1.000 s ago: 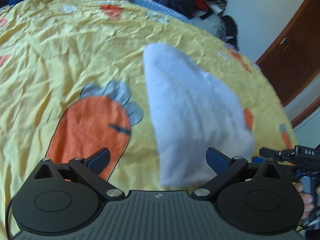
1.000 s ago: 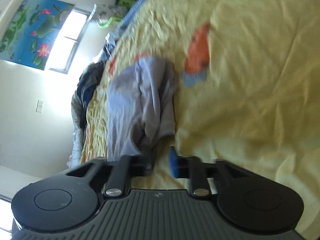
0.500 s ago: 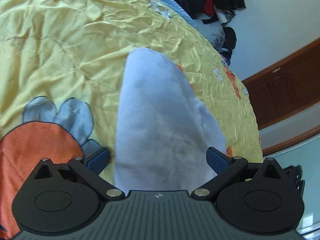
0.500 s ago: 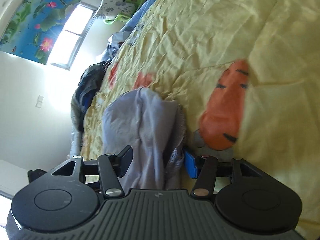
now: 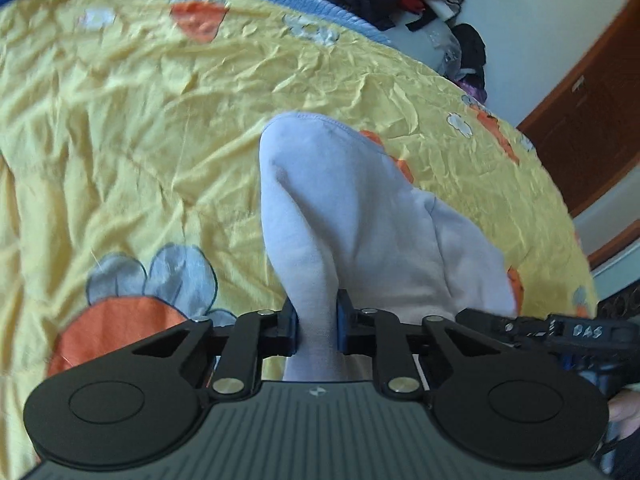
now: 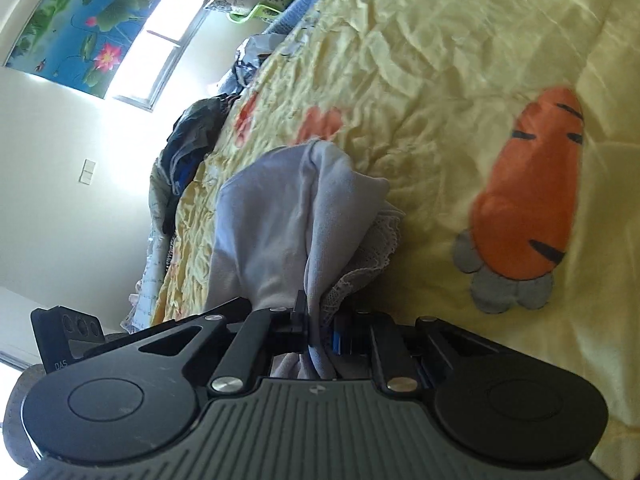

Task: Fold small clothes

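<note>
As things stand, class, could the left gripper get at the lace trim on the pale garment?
Probably not. The left gripper is shut on the pale garment, and the lace trim shows only in the right wrist view, beside the right gripper, which also clamps the cloth.

Daylight floods in through the window, which is blown out to white and throws a hazy glare over the wall beside it. The yellow bedsheet is brightly and evenly lit, with soft shadows only in its creases. Both fisheye views bend strongly at the edges, and the sheet's far parts are smeared by motion blur.
</note>
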{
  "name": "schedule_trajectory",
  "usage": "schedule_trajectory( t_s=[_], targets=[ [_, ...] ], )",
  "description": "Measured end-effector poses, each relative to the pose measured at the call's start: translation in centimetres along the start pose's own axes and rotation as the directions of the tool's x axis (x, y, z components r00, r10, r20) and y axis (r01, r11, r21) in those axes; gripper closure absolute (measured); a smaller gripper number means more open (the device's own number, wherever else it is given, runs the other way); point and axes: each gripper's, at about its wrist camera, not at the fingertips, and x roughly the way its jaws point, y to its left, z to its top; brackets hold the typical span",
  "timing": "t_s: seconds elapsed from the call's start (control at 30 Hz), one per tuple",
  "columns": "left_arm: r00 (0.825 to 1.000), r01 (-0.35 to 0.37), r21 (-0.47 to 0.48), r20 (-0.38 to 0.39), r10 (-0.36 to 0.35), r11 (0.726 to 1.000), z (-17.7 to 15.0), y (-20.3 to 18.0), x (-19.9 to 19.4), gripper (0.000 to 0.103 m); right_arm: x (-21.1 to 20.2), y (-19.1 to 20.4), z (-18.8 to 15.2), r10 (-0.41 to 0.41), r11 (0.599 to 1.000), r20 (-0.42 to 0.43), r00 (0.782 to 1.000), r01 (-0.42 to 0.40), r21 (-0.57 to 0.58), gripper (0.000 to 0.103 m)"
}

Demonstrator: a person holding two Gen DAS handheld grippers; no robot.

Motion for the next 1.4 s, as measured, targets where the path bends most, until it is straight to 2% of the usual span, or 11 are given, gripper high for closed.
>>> schedule_trajectory(
  t_s=[0.23,0.5,0.7,0.87,1.0,1.07,1.1,1.23,1.3,1.37,1.4],
  targets=[
    [0.997,-0.016,0.088,0.075,0.009,0.996,0.2,-0.7,-5.2,0.087,-0.2,4.9,-0.5,0.076,0.994,-0.008,0.997,-0.076,-0.078,0.088],
    [0.995,-0.068,0.041,0.079,0.064,0.997,-3.9,3.7,-9.6,0.087,0.9,7.2,-4.3,0.119,0.985,-0.096,0.988,-0.13,-0.111,0.088],
    [0.991,-0.125,0.065,0.053,0.122,0.99,-7.9,5.2,-8.3,0.087,2.2,6.7,-7.3,0.033,0.989,-0.135,0.99,-0.052,-0.139,0.088],
    [0.987,-0.141,0.123,0.093,0.13,0.982,-7.2,4.1,-7.7,0.087,1.9,6.4,-7.2,-0.023,0.988,-0.116,0.993,0.004,-0.156,0.088],
    [0.989,-0.138,0.129,0.077,0.129,0.982,-6.7,4.2,-6.9,0.086,1.9,6.0,-7.7,-0.072,0.983,-0.104,0.992,0.052,-0.178,0.087],
    [0.987,-0.143,0.127,0.084,0.134,0.981,-7.3,4.5,-6.8,0.084,1.9,5.5,-8.2,-0.091,0.984,-0.087,0.992,0.075,-0.164,0.075],
    [0.987,-0.144,0.121,0.093,0.133,0.982,-7.7,4.6,-6.9,0.084,1.8,5.3,-8.5,-0.114,0.983,-0.061,0.992,0.104,-0.151,0.064],
    [0.987,-0.138,0.075,0.09,0.131,0.988,-8.2,5.5,-7.6,0.077,0.3,4.1,-9.1,-0.095,0.992,0.003,0.995,0.095,-0.079,0.06],
    [0.984,-0.161,0.068,0.088,0.154,0.985,-8.3,5.5,-8.2,0.067,-0.9,3.9,-9.7,-0.107,0.992,0.037,0.994,0.109,-0.067,0.059],
    [0.977,-0.195,0.071,0.103,0.187,0.978,-8.6,5.5,-9.0,0.045,-2.3,3.9,-10.4,-0.127,0.989,0.065,0.99,0.131,-0.068,0.059],
    [0.971,-0.219,0.077,0.118,0.209,0.973,-8.8,5.4,-9.6,0.041,-3.1,4.0,-10.9,-0.141,0.986,0.079,0.987,0.147,-0.076,0.059]
  ],
)
